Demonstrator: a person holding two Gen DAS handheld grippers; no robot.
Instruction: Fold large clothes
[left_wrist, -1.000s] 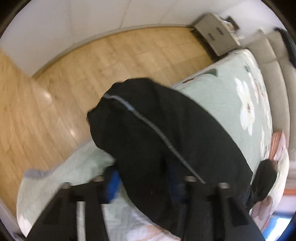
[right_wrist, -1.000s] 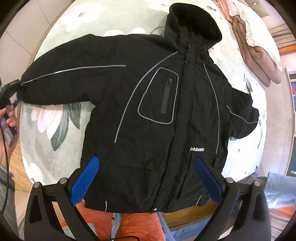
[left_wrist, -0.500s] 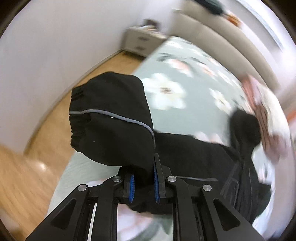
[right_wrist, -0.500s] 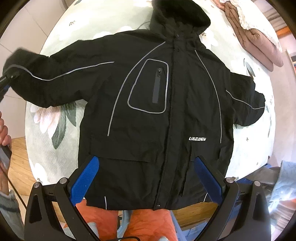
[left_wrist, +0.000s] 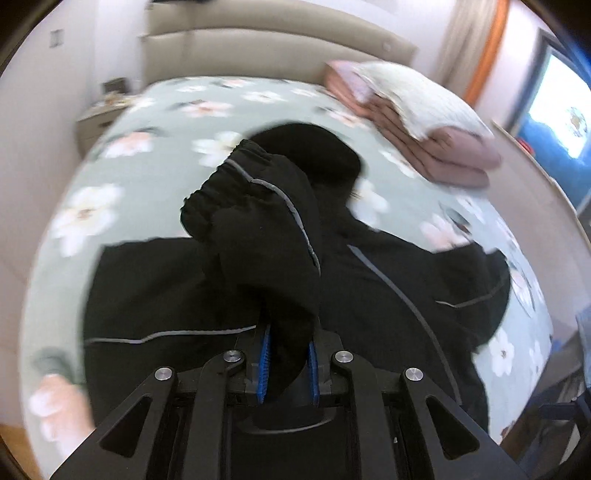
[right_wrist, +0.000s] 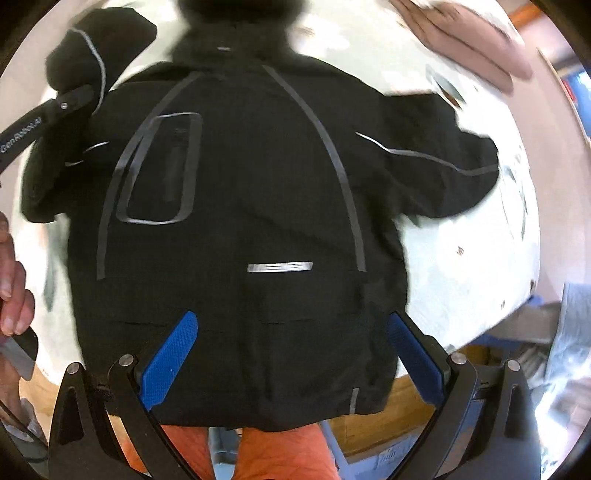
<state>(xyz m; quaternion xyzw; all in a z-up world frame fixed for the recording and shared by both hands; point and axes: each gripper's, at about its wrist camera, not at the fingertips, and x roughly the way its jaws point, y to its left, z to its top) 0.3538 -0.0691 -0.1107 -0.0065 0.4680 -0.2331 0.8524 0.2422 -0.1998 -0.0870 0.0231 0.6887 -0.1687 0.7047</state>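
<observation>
A black hooded jacket with grey reflective stripes lies front up on a floral bedspread. My left gripper is shut on the jacket's sleeve near the cuff and holds it lifted over the jacket's body. The lifted sleeve and the left gripper also show at the upper left of the right wrist view. My right gripper is open and empty, hovering above the jacket's bottom hem. The other sleeve lies spread out to the right.
Folded pink blankets and a white pillow lie at the head of the bed. A nightstand stands at the far left of the bed. Orange fabric and wooden floor show below the bed's near edge.
My left gripper has closed on the sleeve, lifted it off the bed's edge and swung it inward over the jacket's body. The right gripper moved closer to the jacket, still open.
</observation>
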